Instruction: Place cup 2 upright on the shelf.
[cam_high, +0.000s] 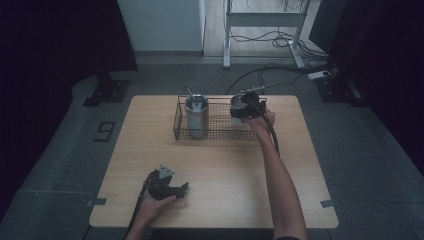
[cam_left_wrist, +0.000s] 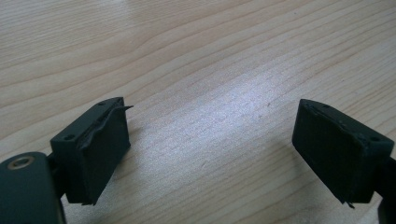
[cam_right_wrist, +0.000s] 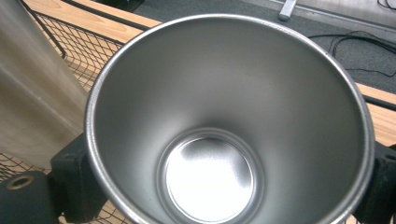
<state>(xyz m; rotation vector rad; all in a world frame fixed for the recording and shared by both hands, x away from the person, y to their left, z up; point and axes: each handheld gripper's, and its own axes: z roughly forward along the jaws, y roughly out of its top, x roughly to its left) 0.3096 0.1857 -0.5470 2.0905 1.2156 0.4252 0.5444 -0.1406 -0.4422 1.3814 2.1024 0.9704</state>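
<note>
A black wire basket stands at the back middle of the wooden table. A tall steel tumbler with a thin utensil sticking out of it stands upright in the basket's left part. My right gripper is shut on an empty steel cup, with one jaw on each side of its wall, at the basket's right end. The cup is upright, and I cannot tell whether it touches the mesh. Near the table's front left, my left gripper is open over bare wood, its pads wide apart.
In the right gripper view the tall tumbler rises close to the left of the held cup, with basket mesh behind it. Cables and a desk frame are on the floor beyond the table.
</note>
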